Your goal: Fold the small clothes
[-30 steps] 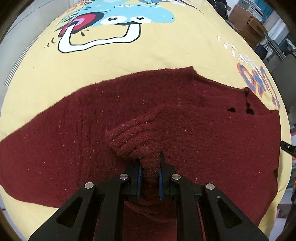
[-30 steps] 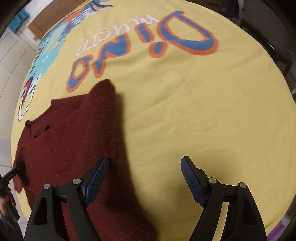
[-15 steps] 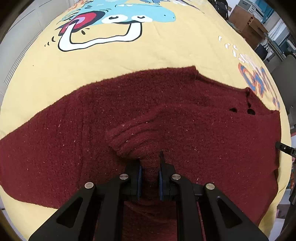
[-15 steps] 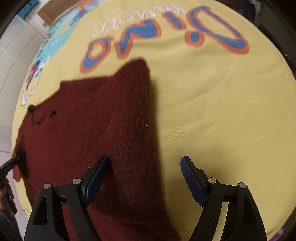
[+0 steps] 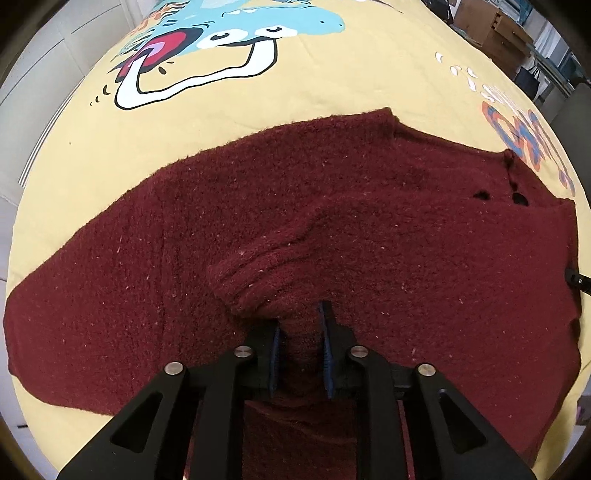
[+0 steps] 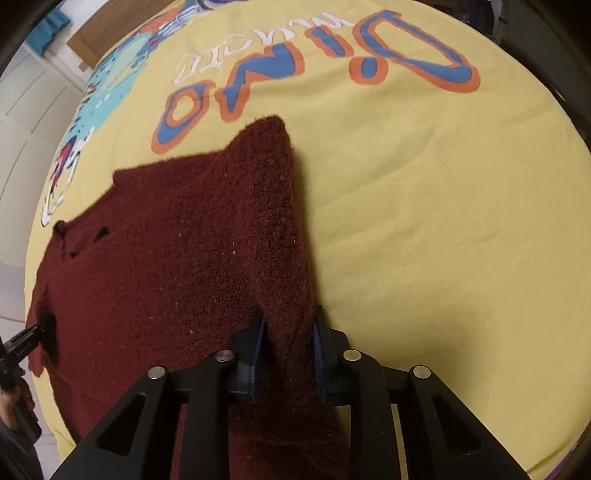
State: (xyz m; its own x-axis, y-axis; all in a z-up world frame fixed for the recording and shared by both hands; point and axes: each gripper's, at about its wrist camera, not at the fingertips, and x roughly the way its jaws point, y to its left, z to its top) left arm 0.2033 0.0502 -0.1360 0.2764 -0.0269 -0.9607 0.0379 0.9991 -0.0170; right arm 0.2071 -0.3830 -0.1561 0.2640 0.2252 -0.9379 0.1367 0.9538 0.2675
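Observation:
A small dark red knitted sweater [image 5: 332, 221] lies spread on a yellow sheet [image 5: 295, 96] with a dinosaur print. My left gripper [image 5: 300, 332] is shut on a bunched ribbed sleeve cuff [image 5: 258, 273] folded over the sweater's body. In the right wrist view the sweater [image 6: 166, 251] fills the left half, and my right gripper [image 6: 288, 339] is shut on its right edge, a raised fold [image 6: 273, 206] that runs away from the fingers. The left gripper's tip [image 6: 29, 336] shows at the far left edge.
The yellow sheet [image 6: 443, 221] carries large blue and orange letters [image 6: 295, 66] beyond the sweater. A cartoon dinosaur head [image 5: 221, 44] is printed at the far side. Wooden furniture [image 5: 495, 29] stands past the sheet's far right corner.
My right gripper moved left over the sweater's edge and shut on it; it was wide open before. My left gripper kept its hold on the cuff and barely moved.

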